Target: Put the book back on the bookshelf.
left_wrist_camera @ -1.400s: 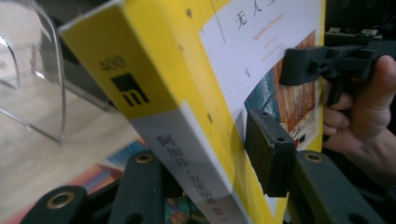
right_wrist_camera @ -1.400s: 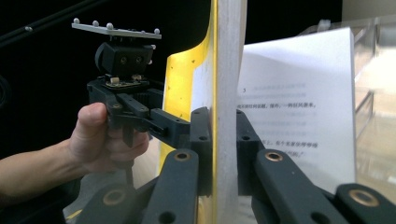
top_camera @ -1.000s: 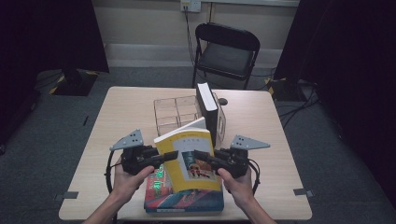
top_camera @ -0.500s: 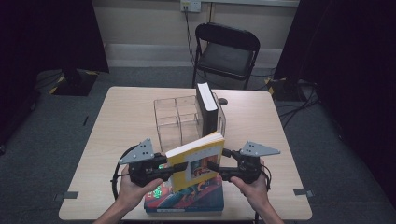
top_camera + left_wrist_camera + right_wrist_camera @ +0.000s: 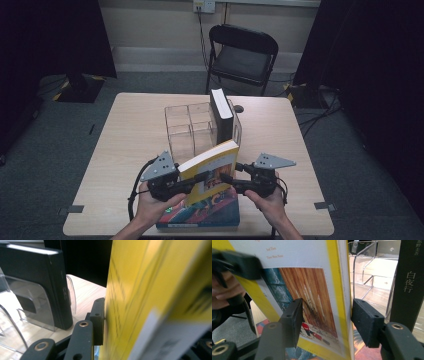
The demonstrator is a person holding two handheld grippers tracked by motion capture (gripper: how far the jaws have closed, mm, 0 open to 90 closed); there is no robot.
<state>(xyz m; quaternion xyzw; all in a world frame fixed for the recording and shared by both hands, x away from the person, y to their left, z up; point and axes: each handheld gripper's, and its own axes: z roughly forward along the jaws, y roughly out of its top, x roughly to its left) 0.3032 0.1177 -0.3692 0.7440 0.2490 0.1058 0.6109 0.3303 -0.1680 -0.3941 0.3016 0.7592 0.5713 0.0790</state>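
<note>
A pale wooden table (image 5: 125, 145) stands in a dim room, with a black folding chair (image 5: 243, 55) behind it and dark curtains at both sides. A person holds the yellow-covered paperback book (image 5: 212, 167) almost upright above a colourful picture book lying flat (image 5: 200, 212), just in front of the clear plastic divided organiser (image 5: 190, 127).

The left gripper (image 5: 197, 179) grips the yellow book at one edge; in the left gripper view its pad (image 5: 99, 320) presses on the cover. The right gripper (image 5: 224, 178) has the book between its jaws, which have just been closing, but a gap shows beside one pad (image 5: 365, 323), so I judge this grip is not firm.

The book may tip or slide, because mostly one side carries it. It could also knock the organiser wall.

The organiser holds one thick black book standing upright (image 5: 221, 115) in its right compartment; the other compartments look empty.
</note>
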